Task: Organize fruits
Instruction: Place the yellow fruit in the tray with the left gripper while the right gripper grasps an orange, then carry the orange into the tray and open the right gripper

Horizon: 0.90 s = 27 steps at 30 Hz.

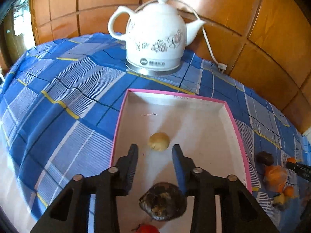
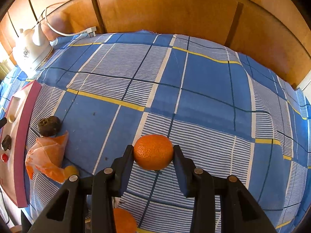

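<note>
tangerine (image 2: pixel 153 152) is pinched between the right gripper (image 2: pixel 153 151) fingers; left gripper (image 1: pixel 155 151) is held spread over the pink-rimmed box (image 1: pixel 236 124)

Left gripper spread and holding nothing, right gripper clamped.

The left gripper (image 1: pixel 155 151) points forward and down, its two black fingers set apart with nothing between the blue pads (image 1: pixel 177 167). The right gripper (image 2: pixel 153 152) also tilts downward, both fingers pressed against the sides of an orange (image 2: pixel 153 152), carried clear of the surface.
</note>
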Each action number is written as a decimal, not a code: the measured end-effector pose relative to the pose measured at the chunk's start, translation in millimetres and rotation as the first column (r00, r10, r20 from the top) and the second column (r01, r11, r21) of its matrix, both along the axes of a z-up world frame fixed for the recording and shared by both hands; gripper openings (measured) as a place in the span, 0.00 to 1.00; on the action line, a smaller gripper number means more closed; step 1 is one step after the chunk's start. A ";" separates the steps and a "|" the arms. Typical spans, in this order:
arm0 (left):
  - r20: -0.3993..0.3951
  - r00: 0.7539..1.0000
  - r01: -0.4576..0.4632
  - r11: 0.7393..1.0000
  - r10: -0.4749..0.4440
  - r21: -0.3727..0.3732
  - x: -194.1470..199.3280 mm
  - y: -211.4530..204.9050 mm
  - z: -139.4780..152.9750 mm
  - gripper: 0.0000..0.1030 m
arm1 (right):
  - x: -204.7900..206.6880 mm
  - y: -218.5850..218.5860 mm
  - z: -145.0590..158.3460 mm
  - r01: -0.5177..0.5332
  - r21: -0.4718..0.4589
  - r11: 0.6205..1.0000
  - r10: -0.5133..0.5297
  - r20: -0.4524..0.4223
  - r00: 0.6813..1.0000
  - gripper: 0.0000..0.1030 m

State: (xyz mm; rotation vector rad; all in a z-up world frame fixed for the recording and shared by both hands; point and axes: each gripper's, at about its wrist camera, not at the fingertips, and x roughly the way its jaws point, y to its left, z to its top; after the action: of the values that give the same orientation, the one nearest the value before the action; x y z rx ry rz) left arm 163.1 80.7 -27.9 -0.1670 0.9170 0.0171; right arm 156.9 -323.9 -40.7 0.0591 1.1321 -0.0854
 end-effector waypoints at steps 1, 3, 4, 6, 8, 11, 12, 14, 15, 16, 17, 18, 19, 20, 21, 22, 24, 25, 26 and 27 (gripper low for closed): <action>0.014 1.000 -0.001 1.000 0.001 0.010 -5.9 -2.5 3.4 0.41 | 0.5 0.0 -0.1 0.001 0.000 1.000 -0.001 0.001 1.000 0.39; 0.036 0.999 -0.004 1.000 0.003 0.028 -18.8 -8.0 9.8 0.44 | -0.6 -0.7 0.7 0.003 0.001 1.000 -0.003 0.004 1.000 0.39; 0.049 0.999 -0.004 1.000 0.002 0.031 -28.3 -11.7 13.1 0.45 | -0.9 -0.9 1.0 0.005 0.000 1.000 -0.005 0.005 1.000 0.39; 0.063 0.998 0.006 0.999 -0.008 0.039 -41.9 -19.7 18.3 0.45 | -1.0 -0.5 1.0 0.007 -0.003 1.000 -0.007 0.006 1.000 0.39; 0.076 0.997 0.020 0.999 -0.024 0.048 -55.4 -27.3 22.0 0.45 | -1.3 -0.4 0.6 0.010 -0.007 1.000 -0.010 0.008 1.000 0.39; 0.089 0.995 0.039 0.998 -0.044 0.055 -72.2 -35.8 26.7 0.46 | -0.5 -1.4 0.3 0.017 -0.009 1.000 -0.016 0.011 1.000 0.39; 0.094 0.994 0.043 0.997 -0.048 0.058 -75.9 -38.1 28.4 0.46 | -0.4 -1.5 1.0 0.019 -0.013 1.000 -0.019 0.016 1.000 0.39; 0.104 0.992 0.058 0.996 -0.066 0.071 -85.5 -44.1 32.3 0.49 | -0.7 -2.4 2.8 0.020 -0.011 1.000 -0.020 0.023 1.000 0.39; 0.105 0.992 0.063 0.995 -0.070 0.073 -87.9 -45.9 32.8 0.50 | -1.0 -2.4 4.2 0.021 -0.009 1.000 -0.020 0.029 0.999 0.39; 0.107 0.991 0.070 0.995 -0.077 0.075 -91.3 -47.6 33.4 0.50 | -1.4 -1.8 6.0 0.020 -0.006 1.000 -0.019 0.036 0.999 0.39; 0.107 0.990 0.079 0.994 -0.087 0.077 -95.2 -49.9 34.2 0.50 | -1.8 -1.0 7.1 0.018 -0.004 1.000 -0.018 0.041 0.999 0.39; 0.107 0.990 0.083 0.993 -0.091 0.078 -98.0 -51.4 34.6 0.50 | -2.3 0.0 8.4 0.016 -0.002 1.000 -0.016 0.046 0.999 0.39; 0.106 0.990 0.084 0.993 -0.092 0.078 -99.8 -52.3 34.6 0.50 | -2.7 1.5 9.7 0.012 -0.001 1.000 -0.012 0.052 0.999 0.39; 0.107 0.990 0.086 0.993 -0.095 0.084 -102.8 -53.5 34.8 0.50 | -3.1 3.1 10.8 0.007 0.000 1.000 -0.007 0.057 0.998 0.39; 0.107 0.990 0.087 0.992 -0.097 0.089 -104.6 -54.5 34.6 0.51 | -2.9 4.0 11.6 0.003 0.001 1.000 -0.003 0.060 0.998 0.39; 0.107 0.989 0.089 0.992 -0.099 0.094 -107.0 -55.2 34.3 0.51 | -3.2 5.6 12.2 -0.003 0.003 1.000 0.002 0.062 0.998 0.39; 0.104 0.990 0.090 0.992 -0.099 0.090 -110.9 -55.3 33.3 0.52 | -3.7 7.6 11.8 -0.010 0.002 1.000 0.009 0.062 0.998 0.39; 0.101 0.990 0.090 0.992 -0.099 0.088 -112.5 -55.1 32.6 0.53 | -3.7 8.9 11.1 -0.014 -0.001 1.000 0.014 0.060 0.998 0.39; 0.098 0.990 0.091 0.992 -0.099 0.088 -114.6 -54.8 31.5 0.53 | -3.7 9.5 10.5 -0.016 -0.002 1.000 0.016 0.057 0.998 0.39; 0.096 0.990 0.090 0.992 -0.099 0.089 -115.5 -54.9 31.0 0.53 | -3.6 9.9 9.5 -0.018 -0.003 1.000 0.018 0.053 0.998 0.39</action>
State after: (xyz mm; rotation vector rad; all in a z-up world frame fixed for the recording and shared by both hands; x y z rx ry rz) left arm 47.6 25.8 3.1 -0.0455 0.8218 -0.0404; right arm 153.3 -314.1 -31.2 0.0488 1.0790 -0.0684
